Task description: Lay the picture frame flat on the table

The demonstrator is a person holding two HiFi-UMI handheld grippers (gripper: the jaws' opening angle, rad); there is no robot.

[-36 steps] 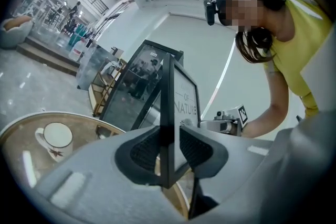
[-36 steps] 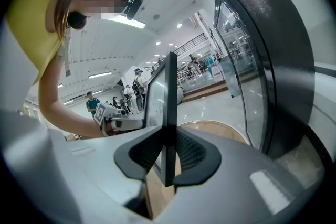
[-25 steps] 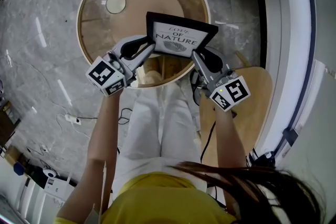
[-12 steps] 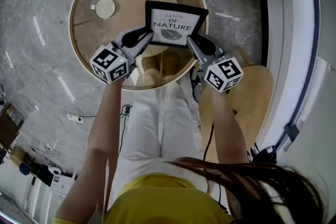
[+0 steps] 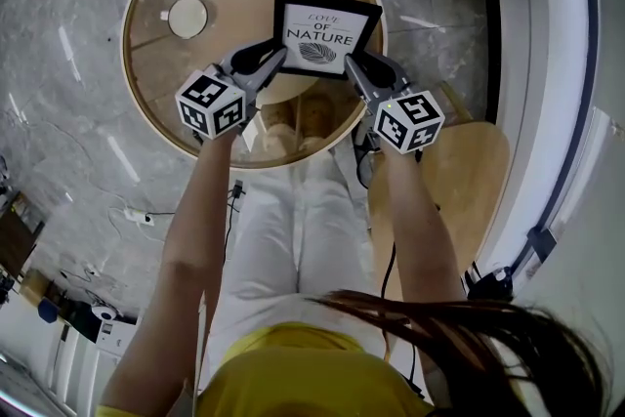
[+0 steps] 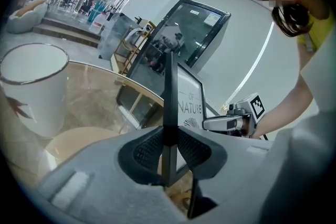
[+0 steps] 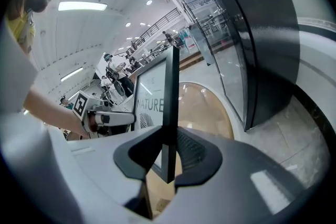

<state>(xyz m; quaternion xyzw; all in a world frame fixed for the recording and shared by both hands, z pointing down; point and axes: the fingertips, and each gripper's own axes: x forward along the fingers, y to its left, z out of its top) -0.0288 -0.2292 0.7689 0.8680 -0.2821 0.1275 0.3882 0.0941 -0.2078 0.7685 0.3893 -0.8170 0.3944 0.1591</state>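
A black picture frame (image 5: pixel 324 33) with a white "Love of Nature" print hangs above the round glass table (image 5: pixel 166 117), tilted face up toward me. My left gripper (image 5: pixel 279 60) is shut on its left edge, and my right gripper (image 5: pixel 351 66) is shut on its right edge. In the left gripper view the frame (image 6: pixel 170 97) stands edge-on between the pads, with the right gripper (image 6: pixel 207 124) beyond it. In the right gripper view the frame edge (image 7: pixel 170 107) sits pinched between the pads, and the left gripper (image 7: pixel 131 118) shows on the far side.
A white cup (image 5: pixel 187 16) stands on the glass top at the back left, large in the left gripper view (image 6: pixel 32 86). A wooden stool (image 5: pixel 477 186) is to my right. A dark curved glass wall (image 7: pixel 247 39) rises close on the right.
Both grippers have carried the frame farther out over the table and a little up in the view. The frame's tilt has levelled slightly.
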